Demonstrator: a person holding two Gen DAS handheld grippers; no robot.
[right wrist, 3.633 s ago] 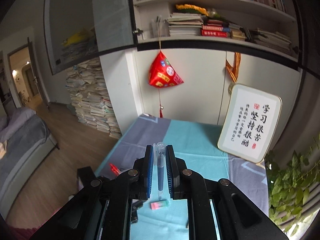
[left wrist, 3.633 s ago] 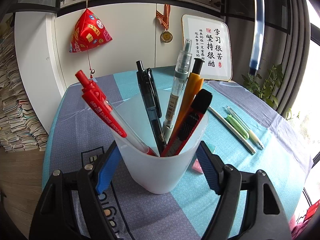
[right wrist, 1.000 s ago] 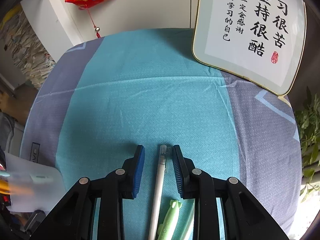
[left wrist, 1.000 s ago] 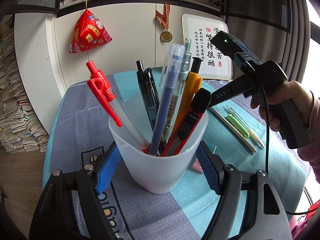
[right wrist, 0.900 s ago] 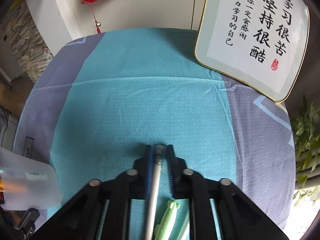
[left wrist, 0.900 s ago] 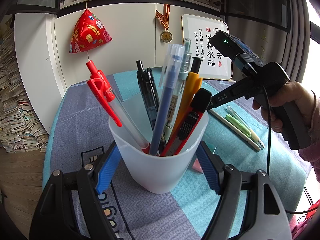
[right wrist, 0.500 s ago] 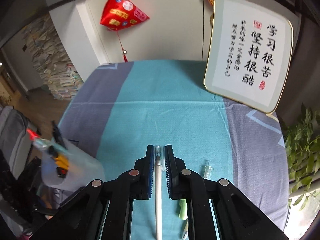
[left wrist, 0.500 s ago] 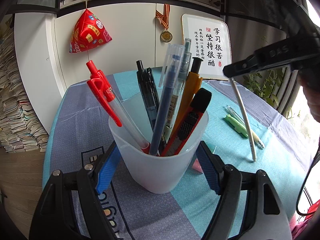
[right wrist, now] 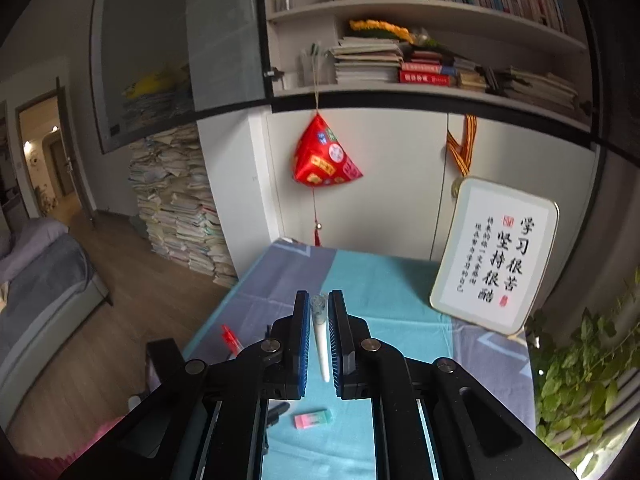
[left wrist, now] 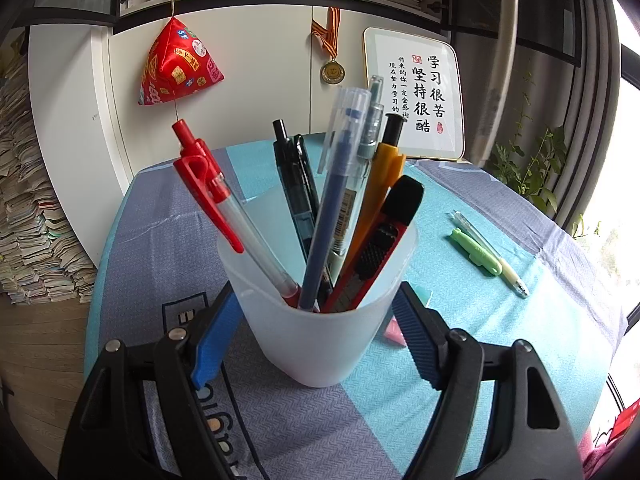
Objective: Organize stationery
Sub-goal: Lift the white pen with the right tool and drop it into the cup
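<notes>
A: What does the left gripper (left wrist: 316, 344) have?

B: Its blue-padded jaws are clamped on either side of the translucent white cup (left wrist: 320, 320), low in the centre of the left wrist view. The cup stands upright on the bench (left wrist: 500, 360), which wears a teal and grey-blue cloth.

A: And inside the cup?

B: A red pen (left wrist: 224, 216) leaning to the left, a black pen (left wrist: 298, 196), a dark blue capped pen (left wrist: 332, 208) near the middle, a clear pen (left wrist: 370, 120) behind it, an orange pen (left wrist: 380, 196) and a red and black utility knife (left wrist: 380, 244) leaning right. All stand tip down.

A: The right gripper (right wrist: 319, 320)?

B: Bottom centre of its own view, the jaws have just been closing and are now together on a slim white pen (right wrist: 321, 340). The pen hangs in the air between the pads, its clear end up at the fingertips and its pale tip pointing down.

A: Anything left on the bench?

B: At the right of the left wrist view, a green pen (left wrist: 476, 254) and a pale yellow pen (left wrist: 506, 268) lie side by side, close together. A pink and green eraser (right wrist: 313, 419) lies low in the right wrist view, under the gripper. A framed calligraphy board (left wrist: 416, 96) leans at the far edge, upper right.
</notes>
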